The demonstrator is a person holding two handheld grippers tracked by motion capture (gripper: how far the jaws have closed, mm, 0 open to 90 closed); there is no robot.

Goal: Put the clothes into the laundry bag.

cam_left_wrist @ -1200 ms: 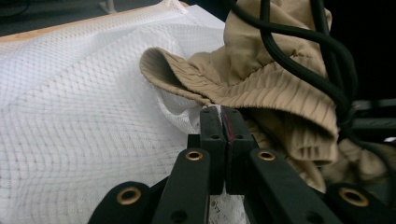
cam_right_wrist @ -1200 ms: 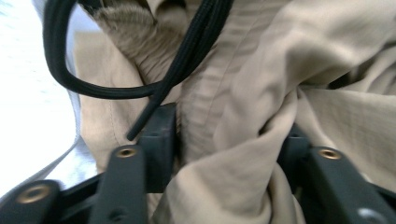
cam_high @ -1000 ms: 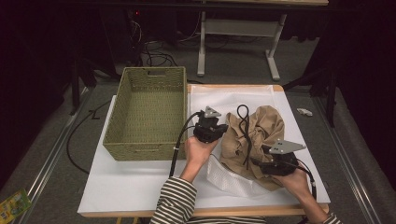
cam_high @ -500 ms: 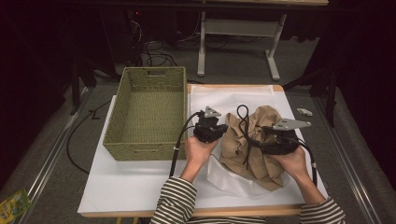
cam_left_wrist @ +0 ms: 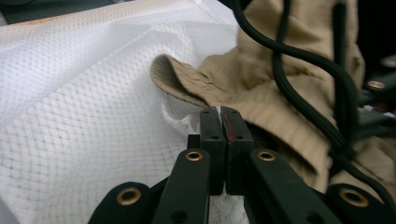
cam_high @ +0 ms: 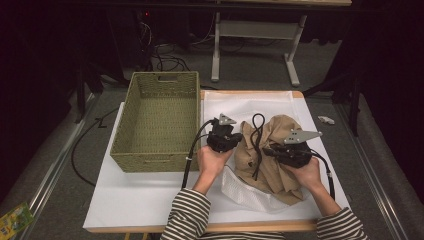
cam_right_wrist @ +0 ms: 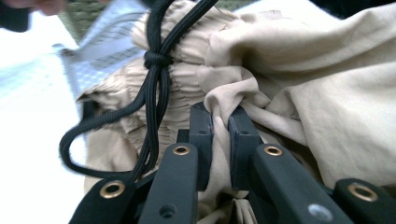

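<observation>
High view: a person in striped sleeves works at a table [cam_high: 125, 210] covered in white, with a gripper in each hand. A tan cloth bag [cam_high: 280, 132] with a black drawstring cord [cam_high: 258, 140] lies crumpled on a white mesh bag [cam_high: 240, 187], to the right of a green woven basket [cam_high: 160, 125] that sits on the table's left half. The left gripper [cam_high: 231, 141] rests at the tan bag's left edge, and the right gripper [cam_high: 272, 151] sits on the bag's middle, close to the cord.

Left gripper view: the two black jaws are pressed together, and a thin edge of the white mesh bag [cam_left_wrist: 93, 93] is pinched between their tips, just beside a folded tan hem [cam_left_wrist: 187, 84]. The cord [cam_left_wrist: 299, 70] runs past on the right.

Right gripper view: the jaws have just been closing, and now they pinch a raised fold of the tan cloth bag [cam_right_wrist: 327, 93] between the pads. The cord's knot [cam_right_wrist: 158, 59] sits over the gathered neck of the bag, just up and left of the jaws, with a loop trailing down to the left.
</observation>
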